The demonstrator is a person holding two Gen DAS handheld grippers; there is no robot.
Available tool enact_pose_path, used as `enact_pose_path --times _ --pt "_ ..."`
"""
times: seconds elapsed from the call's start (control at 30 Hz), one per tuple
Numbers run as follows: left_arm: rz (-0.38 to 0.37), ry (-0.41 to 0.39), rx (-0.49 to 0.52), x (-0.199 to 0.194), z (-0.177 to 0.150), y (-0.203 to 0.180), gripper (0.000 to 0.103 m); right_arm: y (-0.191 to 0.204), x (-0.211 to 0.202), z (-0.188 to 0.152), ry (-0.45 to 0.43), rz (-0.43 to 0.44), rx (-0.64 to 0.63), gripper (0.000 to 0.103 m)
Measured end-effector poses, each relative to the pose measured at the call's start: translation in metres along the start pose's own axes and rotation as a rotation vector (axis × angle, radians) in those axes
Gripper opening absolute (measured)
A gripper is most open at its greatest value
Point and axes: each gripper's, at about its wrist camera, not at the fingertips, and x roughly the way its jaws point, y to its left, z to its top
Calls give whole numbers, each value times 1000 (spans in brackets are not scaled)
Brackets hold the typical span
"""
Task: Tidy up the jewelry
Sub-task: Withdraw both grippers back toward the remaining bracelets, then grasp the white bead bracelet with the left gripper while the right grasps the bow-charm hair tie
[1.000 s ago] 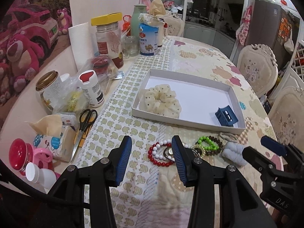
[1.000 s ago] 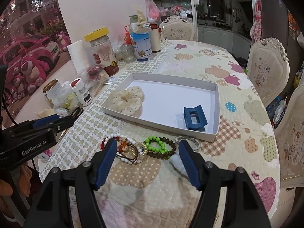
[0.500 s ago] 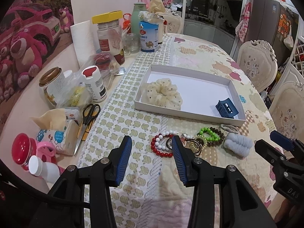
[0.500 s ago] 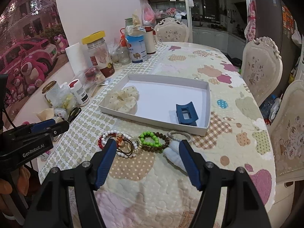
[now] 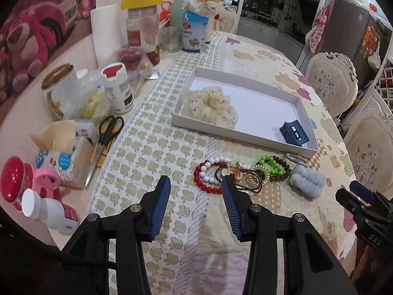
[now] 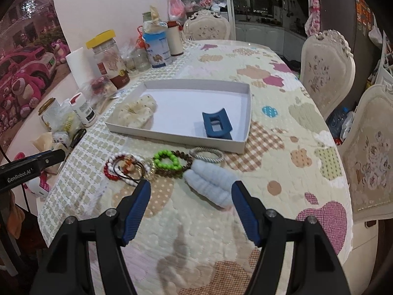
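Pink bear mural wall (image 5: pixel 27 32), ornate cream chairs (image 6: pixel 326 73), dark fridge (image 5: pixel 343 27), kitchen cabinets (image 6: pixel 260 34)

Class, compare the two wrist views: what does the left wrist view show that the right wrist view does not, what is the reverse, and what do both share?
Only the left wrist view shows the red-capped jar and the left gripper, open and empty. Only the right wrist view shows the thread spool and the right gripper, open before the blue scrunchie. Both show the white tray with its cream scrunchie and blue clip, and the bracelets in front of it.
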Motion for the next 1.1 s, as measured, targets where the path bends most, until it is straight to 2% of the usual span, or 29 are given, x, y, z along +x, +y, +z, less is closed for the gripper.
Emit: enact_pose_path --times 0.3,0.47,0.57,0.73,0.93,1.1 --pt "-36 72 -29 23 -1 3 33 -1 13 -2 30 24 -22 72" --pt "-25 104 -39 35 -1 5 33 17 24 4 30 97 -77 69" --pt "0 111 -45 40 -1 11 33 38 40 9 51 163 -140 59" --pt "30 127 -87 48 0 27 33 78 79 19 100 211 -269 49" --pt "59 142 -137 53 -1 47 33 100 124 31 166 253 -328 47" --pt "64 154 -174 60 0 57 33 109 146 36 202 282 -371 48"
